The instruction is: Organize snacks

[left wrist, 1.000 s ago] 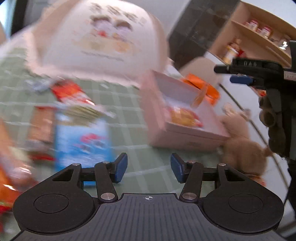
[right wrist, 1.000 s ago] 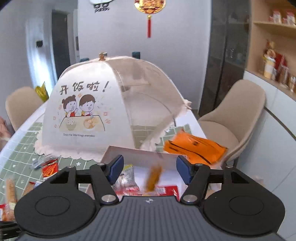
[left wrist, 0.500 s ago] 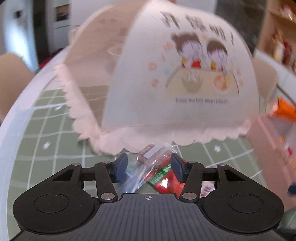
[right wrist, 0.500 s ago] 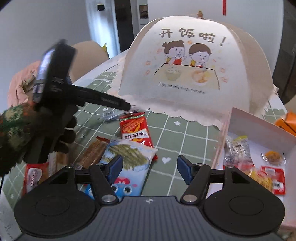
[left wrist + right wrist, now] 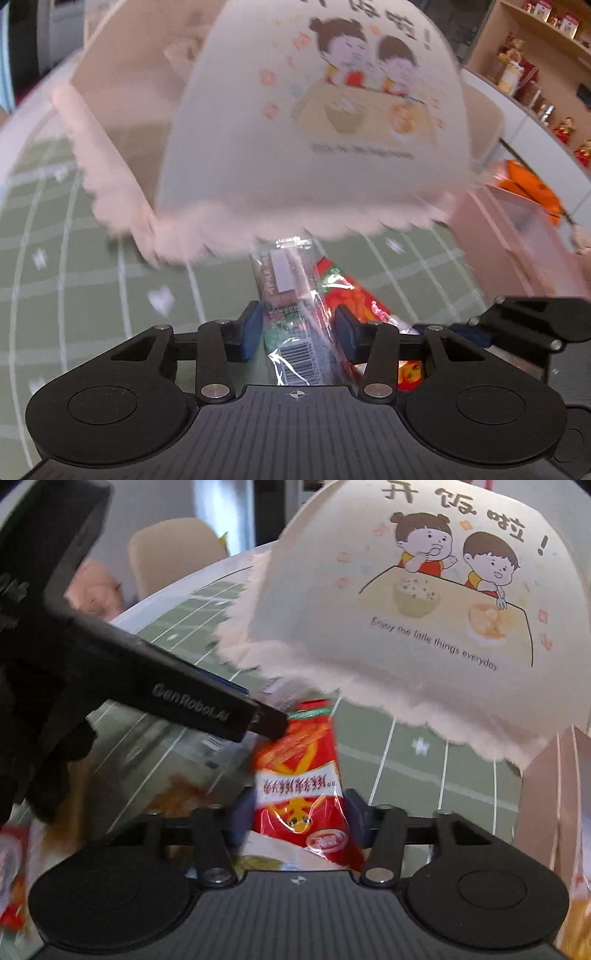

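My left gripper (image 5: 298,334) straddles a clear-wrapped snack bar (image 5: 286,291) lying on the green checked table; its blue pads (image 5: 250,330) stand on either side, whether they press it I cannot tell. My right gripper (image 5: 297,821) straddles a red snack packet (image 5: 301,775) the same way, pads close to its edges. The red packet (image 5: 351,295) lies just right of the clear one. The left gripper's black body (image 5: 155,686) crosses the right wrist view, its tip beside the red packet. The pink storage box (image 5: 517,236) stands at the right.
A large white mesh food cover (image 5: 424,602) with a cartoon print stands just behind both packets. More snack packets (image 5: 177,790) lie blurred at the left. An orange packet (image 5: 528,184) sits beyond the box. Chairs (image 5: 173,557) ring the table; shelves (image 5: 535,44) stand at the far right.
Both grippers have swung left from the box to the packets by the food cover and come down over them. Their jaws have narrowed around the clear bar and the red packet.
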`<act>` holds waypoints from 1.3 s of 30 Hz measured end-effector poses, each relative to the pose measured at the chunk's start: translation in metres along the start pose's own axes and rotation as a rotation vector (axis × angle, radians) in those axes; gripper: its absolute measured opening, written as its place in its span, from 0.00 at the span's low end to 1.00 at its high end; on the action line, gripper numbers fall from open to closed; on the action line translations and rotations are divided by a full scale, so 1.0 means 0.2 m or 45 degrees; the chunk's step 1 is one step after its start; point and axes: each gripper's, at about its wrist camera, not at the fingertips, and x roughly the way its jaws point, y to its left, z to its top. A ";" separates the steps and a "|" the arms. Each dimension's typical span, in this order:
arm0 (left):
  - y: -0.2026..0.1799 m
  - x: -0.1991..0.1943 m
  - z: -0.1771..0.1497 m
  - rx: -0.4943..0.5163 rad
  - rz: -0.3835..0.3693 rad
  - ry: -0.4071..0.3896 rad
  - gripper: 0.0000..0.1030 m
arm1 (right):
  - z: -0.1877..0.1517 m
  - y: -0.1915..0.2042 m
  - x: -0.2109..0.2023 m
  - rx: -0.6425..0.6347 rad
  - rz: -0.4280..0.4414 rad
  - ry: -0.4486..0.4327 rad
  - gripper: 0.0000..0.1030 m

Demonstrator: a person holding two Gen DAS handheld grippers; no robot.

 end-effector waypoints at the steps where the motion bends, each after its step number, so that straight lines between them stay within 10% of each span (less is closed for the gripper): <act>1: -0.03 -0.02 -0.04 -0.022 -0.035 0.016 0.46 | -0.05 -0.01 -0.05 0.019 0.029 0.013 0.47; 18: -0.64 -0.41 -0.76 -0.071 -0.202 0.036 0.40 | -0.61 -0.12 -0.59 0.004 -0.078 0.145 0.47; 22: -0.65 -0.58 -0.82 -0.156 -0.194 -0.056 0.15 | -0.63 -0.15 -0.65 0.048 -0.060 0.136 0.53; 26: -0.61 -0.69 -0.89 -0.191 -0.115 -0.048 0.16 | -0.61 -0.08 -0.71 -0.049 0.007 0.024 0.72; 39: -0.38 -0.95 -1.02 -0.477 0.203 -0.163 0.22 | -0.40 0.37 -0.42 -0.284 0.376 0.053 0.72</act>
